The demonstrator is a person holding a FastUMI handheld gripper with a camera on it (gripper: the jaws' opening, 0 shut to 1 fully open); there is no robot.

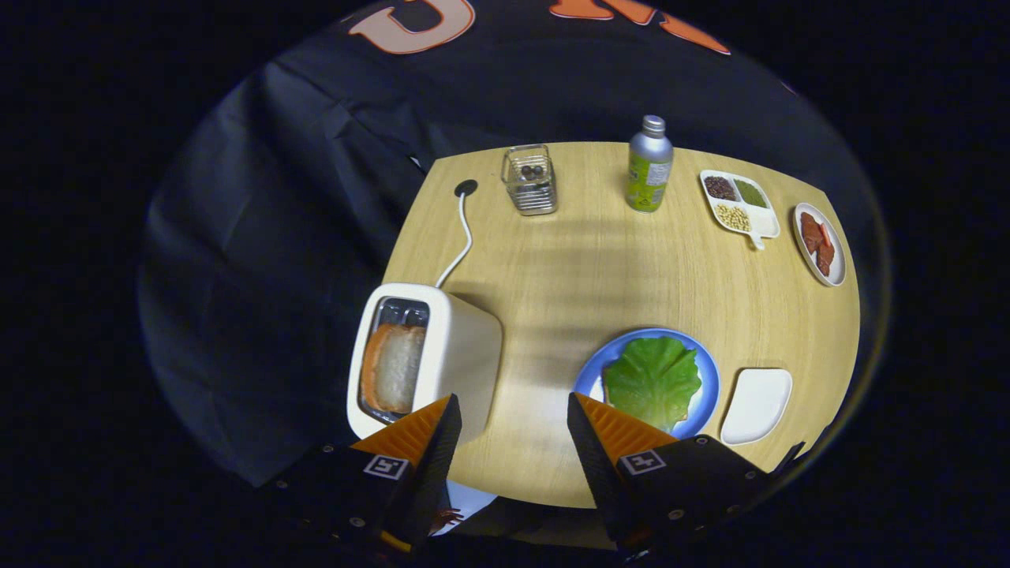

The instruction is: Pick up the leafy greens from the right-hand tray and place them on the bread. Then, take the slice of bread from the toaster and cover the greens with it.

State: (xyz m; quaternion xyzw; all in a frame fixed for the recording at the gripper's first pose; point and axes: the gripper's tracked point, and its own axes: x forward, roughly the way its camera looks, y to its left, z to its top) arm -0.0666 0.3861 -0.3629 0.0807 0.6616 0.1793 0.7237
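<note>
A leafy green (653, 380) lies flat on a slice of bread whose edge shows under it, on the blue plate (708, 371), just ahead of the right finger. A white toaster (458, 355) stands ahead of the left finger, with a slice of bread (393, 368) upright in its slot. My gripper (513, 410) hovers high over the table's near edge, open, with nothing between its fingers. The left fingertip (430, 426) overlaps the toaster's near corner in view; the right fingertip (604, 422) overlaps the plate's near rim.
A white tray (756, 405) sits right of the blue plate. Farther back stand a wire holder (529, 180), a metal bottle (649, 165), a divided dish of grains (740, 207) and a plate of red food (819, 243). The toaster's cord (460, 237) runs to the table's far left.
</note>
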